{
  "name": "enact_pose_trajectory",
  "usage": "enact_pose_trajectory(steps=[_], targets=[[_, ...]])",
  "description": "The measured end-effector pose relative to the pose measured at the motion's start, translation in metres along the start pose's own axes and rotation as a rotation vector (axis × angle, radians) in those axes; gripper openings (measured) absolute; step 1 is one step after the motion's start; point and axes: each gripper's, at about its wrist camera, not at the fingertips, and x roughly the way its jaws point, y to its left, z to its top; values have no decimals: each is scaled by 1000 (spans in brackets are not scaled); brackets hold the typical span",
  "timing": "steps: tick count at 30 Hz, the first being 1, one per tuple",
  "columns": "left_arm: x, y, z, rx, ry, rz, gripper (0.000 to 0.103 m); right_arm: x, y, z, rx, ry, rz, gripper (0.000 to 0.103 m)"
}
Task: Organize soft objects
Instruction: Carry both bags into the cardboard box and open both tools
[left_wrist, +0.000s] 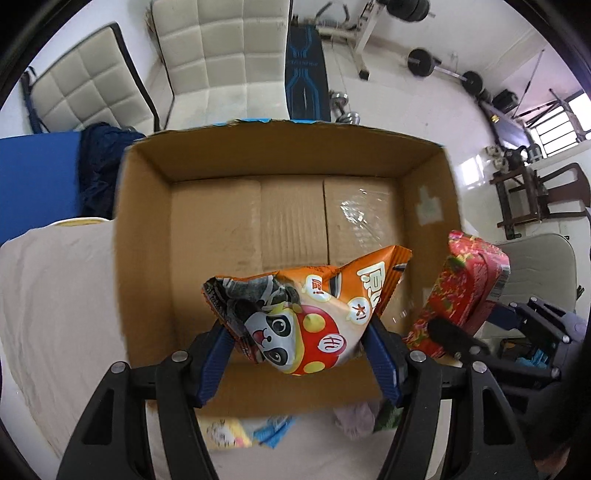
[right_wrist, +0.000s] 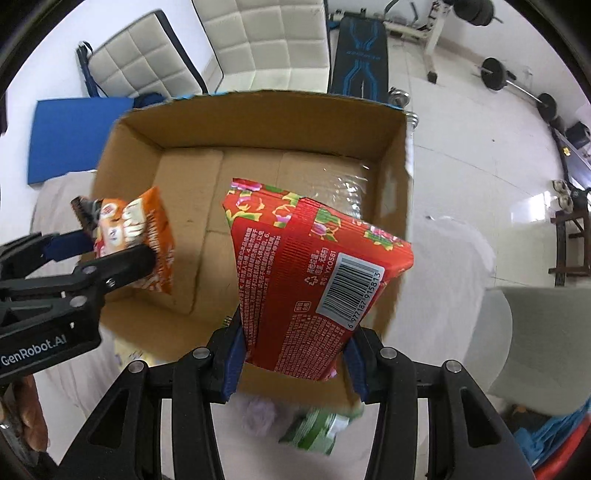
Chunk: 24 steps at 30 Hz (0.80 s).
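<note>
The left tongs (left_wrist: 299, 343) are clamped on an orange snack bag (left_wrist: 306, 314) with a panda on it, held over the near left part of an open cardboard box (left_wrist: 147, 236). The right tongs (right_wrist: 295, 354) grip a red packet (right_wrist: 310, 280), barcode up, over the box's near right side, beside the orange bag.

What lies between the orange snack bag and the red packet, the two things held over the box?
Only bare floor of the cardboard box shows between the orange bag and the red packet, seen from the right wrist.
</note>
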Motion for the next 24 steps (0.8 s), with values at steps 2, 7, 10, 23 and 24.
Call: enact_pose_trajectory(steps=[2, 7, 10, 23, 24], targets=[[18, 1, 17, 7, 32, -13, 65, 23, -2, 17, -5, 38, 7, 49], [63, 6, 51, 27, 131, -27, 65, 65, -4, 46, -36, 109, -26, 49], [83, 11, 64, 19, 164, -16, 65, 78, -4, 57, -50, 139, -31, 49], [91, 8, 78, -35, 199, 0, 71, 86, -3, 69, -37, 192, -43, 63], [88, 7, 78, -35, 190, 2, 77, 82, -2, 68, -38, 190, -42, 68]])
